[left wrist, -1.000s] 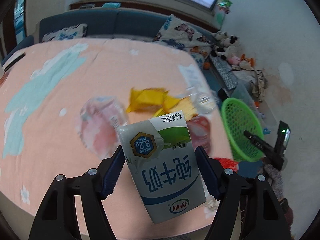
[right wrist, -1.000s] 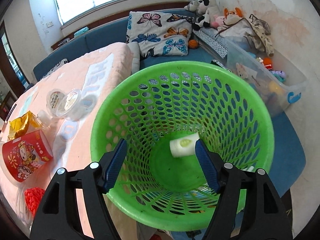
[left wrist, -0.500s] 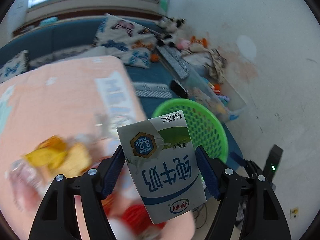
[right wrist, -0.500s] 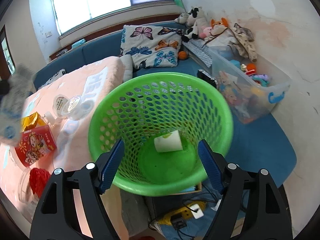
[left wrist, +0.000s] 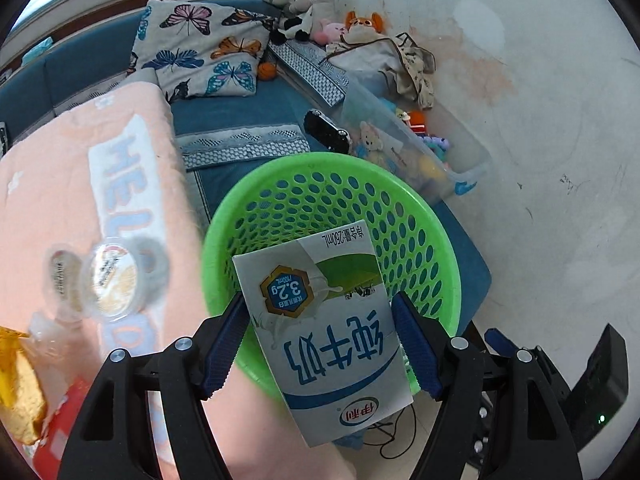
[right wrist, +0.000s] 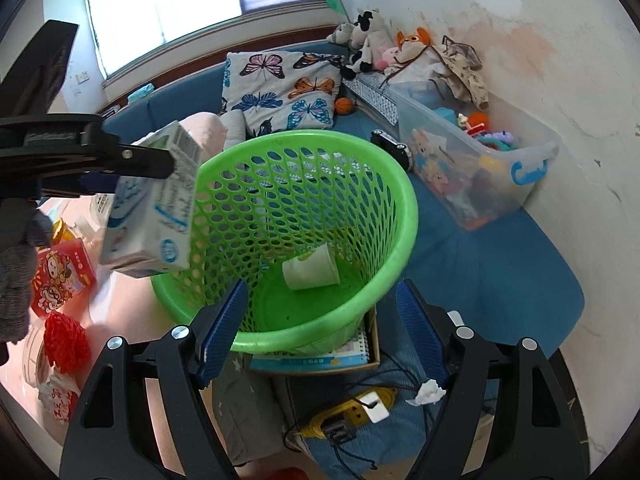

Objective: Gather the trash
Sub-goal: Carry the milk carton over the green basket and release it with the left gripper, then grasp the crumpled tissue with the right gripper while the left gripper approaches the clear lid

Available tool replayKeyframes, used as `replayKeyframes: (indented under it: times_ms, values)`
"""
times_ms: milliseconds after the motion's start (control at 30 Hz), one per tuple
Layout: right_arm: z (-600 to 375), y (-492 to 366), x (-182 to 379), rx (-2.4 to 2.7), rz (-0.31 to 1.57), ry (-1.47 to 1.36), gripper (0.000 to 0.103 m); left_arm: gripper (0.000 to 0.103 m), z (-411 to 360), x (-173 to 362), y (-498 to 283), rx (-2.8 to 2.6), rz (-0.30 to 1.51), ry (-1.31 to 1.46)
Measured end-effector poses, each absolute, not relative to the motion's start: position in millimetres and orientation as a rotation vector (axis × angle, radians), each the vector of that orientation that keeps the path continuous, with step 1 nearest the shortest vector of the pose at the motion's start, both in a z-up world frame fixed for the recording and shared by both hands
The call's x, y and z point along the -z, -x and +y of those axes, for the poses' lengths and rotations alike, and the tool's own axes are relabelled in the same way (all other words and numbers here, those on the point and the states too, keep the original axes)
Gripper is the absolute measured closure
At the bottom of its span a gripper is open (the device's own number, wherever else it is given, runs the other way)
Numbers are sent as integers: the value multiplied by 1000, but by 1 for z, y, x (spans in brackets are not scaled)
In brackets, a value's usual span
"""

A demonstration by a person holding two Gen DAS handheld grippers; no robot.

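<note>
One milk carton [left wrist: 320,320] now over basket [left wrist: 420,220]

The milk carton [left wrist: 324,332] sits between the left gripper [left wrist: 320,344] fingers, over the near rim of the basket [left wrist: 436,232]. A cup [right wrist: 311,269] lies in the basket (ahead of the right gripper [right wrist: 322,322]). The table [left wrist: 60,184] lies to the left.
</note>
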State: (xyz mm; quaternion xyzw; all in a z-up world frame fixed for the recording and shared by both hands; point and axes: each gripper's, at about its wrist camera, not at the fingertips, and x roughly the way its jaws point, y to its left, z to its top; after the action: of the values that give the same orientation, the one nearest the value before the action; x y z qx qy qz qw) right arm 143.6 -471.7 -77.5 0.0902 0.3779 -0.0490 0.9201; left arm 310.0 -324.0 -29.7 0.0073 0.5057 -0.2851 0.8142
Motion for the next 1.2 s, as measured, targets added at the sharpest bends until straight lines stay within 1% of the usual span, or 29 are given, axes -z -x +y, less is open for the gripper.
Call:
replayKeyframes:
  times_ms: [67,167,333,500,800,1200]
  values:
    - [-471,-143,79,98,782,-186,27,33,-327,33,-313,612,1083,-8]
    - [-469,-143,81,95,786,-187,27,27,-327,33,-312,618,1092,-6]
    - [-465,-142,79,83,780,-191,27,27,-323,30,-307,631,1085,-10]
    - [-455,-138,73,61,768,-181,27,27,-307,11,-294,644,1028,-4]
    - [-423,-119,59,3,733,-169,26,27,-242,-28,-255,590,892,-42]
    - [-359,-97,50,-142,721,-157,25,27,-143,-40,-216,472,812,-2]
